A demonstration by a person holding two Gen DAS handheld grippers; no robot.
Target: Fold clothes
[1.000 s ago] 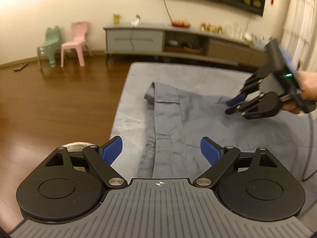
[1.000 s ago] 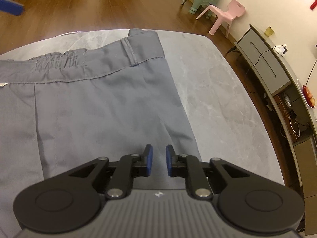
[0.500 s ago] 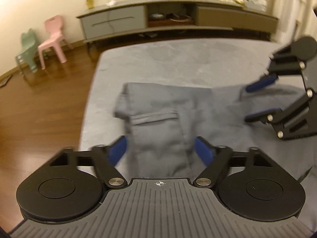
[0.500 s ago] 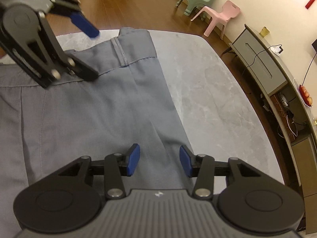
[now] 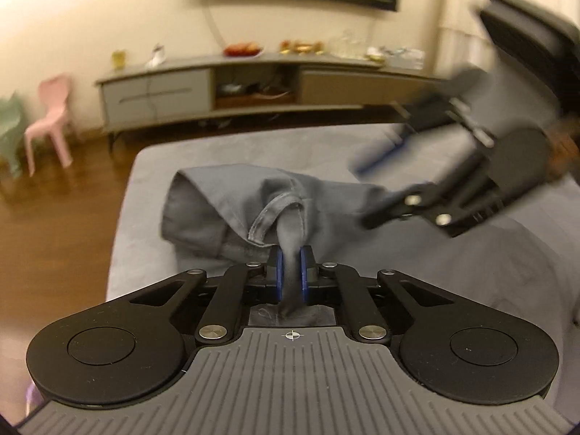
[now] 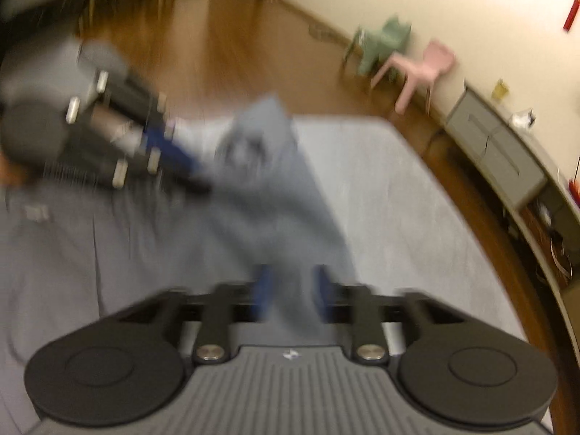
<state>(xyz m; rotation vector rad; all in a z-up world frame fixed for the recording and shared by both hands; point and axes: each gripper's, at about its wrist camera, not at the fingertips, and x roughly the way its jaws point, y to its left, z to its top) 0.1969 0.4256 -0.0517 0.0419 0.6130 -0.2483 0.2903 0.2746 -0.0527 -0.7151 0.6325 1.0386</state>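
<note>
Our left tongs pinch a fold of the grey trousers on the surface. Our right tongs are opening, with blurred cloth between them.

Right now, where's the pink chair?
In the left wrist view the pink chair stands on the wood floor at far left, beside a green chair and left of the long grey cabinet.

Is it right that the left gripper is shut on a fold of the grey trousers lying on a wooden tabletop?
Not quite. The left gripper is shut on the grey trousers, but the left wrist view shows them on a grey tabletop; the wood is the floor.
</note>
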